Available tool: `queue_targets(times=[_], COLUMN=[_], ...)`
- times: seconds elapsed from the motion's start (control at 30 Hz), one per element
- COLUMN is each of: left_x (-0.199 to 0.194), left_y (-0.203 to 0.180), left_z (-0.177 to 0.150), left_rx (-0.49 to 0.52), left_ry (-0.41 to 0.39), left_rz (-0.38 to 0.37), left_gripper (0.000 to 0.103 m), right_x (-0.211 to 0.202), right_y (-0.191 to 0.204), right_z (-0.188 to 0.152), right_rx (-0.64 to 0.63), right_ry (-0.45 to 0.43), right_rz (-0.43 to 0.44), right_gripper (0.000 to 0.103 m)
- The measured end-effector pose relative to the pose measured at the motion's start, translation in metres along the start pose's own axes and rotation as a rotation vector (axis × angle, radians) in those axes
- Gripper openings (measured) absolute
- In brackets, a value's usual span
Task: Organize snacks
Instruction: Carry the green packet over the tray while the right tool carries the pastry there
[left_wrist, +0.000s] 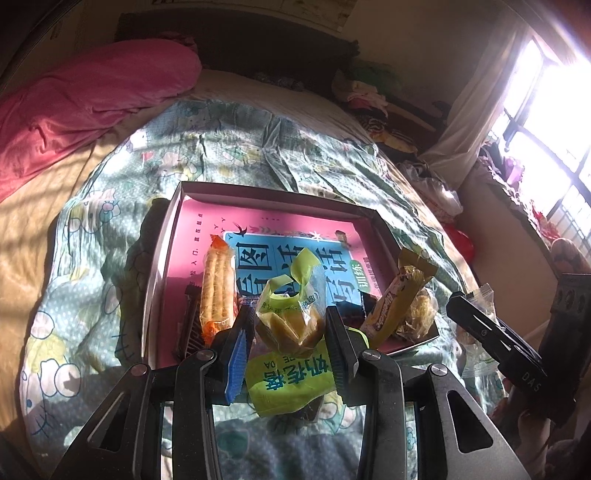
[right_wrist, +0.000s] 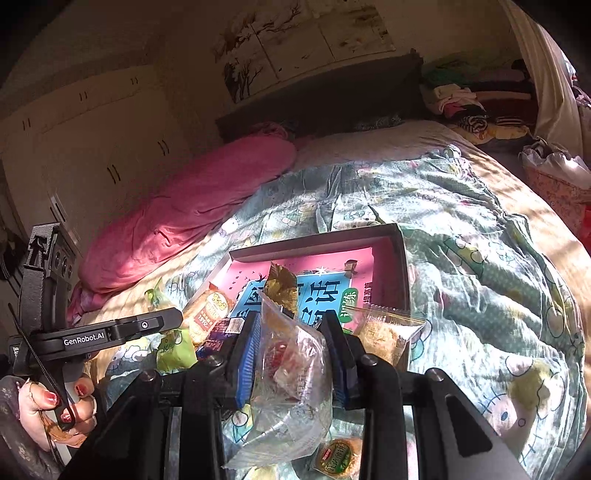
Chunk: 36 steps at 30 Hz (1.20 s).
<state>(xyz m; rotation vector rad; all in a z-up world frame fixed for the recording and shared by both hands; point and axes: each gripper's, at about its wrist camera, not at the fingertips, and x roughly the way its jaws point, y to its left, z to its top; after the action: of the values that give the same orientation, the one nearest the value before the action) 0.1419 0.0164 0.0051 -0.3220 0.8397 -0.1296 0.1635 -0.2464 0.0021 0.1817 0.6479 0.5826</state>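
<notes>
A shallow box with a pink and blue printed bottom lies on the bed; it also shows in the right wrist view. In it lie an orange wafer pack, a yellow bar and a dark pack. My left gripper is shut on a green-wrapped cake snack, held over the box's near edge. My right gripper is shut on a clear-wrapped snack just before the box. The right gripper also appears in the left wrist view.
A green packet lies under my left gripper. A round green-labelled snack lies on the patterned quilt. A pink blanket lies far left. Clothes pile at the headboard. A window is at the right.
</notes>
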Motion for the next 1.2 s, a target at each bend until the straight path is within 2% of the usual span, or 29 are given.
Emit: queue_targets(times=[0.4, 1.2], left_x=[0.028, 0.059], left_y=[-0.013, -0.011], left_z=[0.001, 0.001], left_rx=[0.017, 0.003], left_ry=[0.042, 0.084], left_rz=[0.009, 0.038], left_gripper=[0.040, 0.040], right_x=[0.016, 0.077], right_y=[-0.011, -0.014], right_z=[0.014, 0.015], right_rx=[0.023, -0.024], right_ry=[-0.010, 0.063], right_rz=[-0.007, -0.019], right_gripper=[0.034, 0.035])
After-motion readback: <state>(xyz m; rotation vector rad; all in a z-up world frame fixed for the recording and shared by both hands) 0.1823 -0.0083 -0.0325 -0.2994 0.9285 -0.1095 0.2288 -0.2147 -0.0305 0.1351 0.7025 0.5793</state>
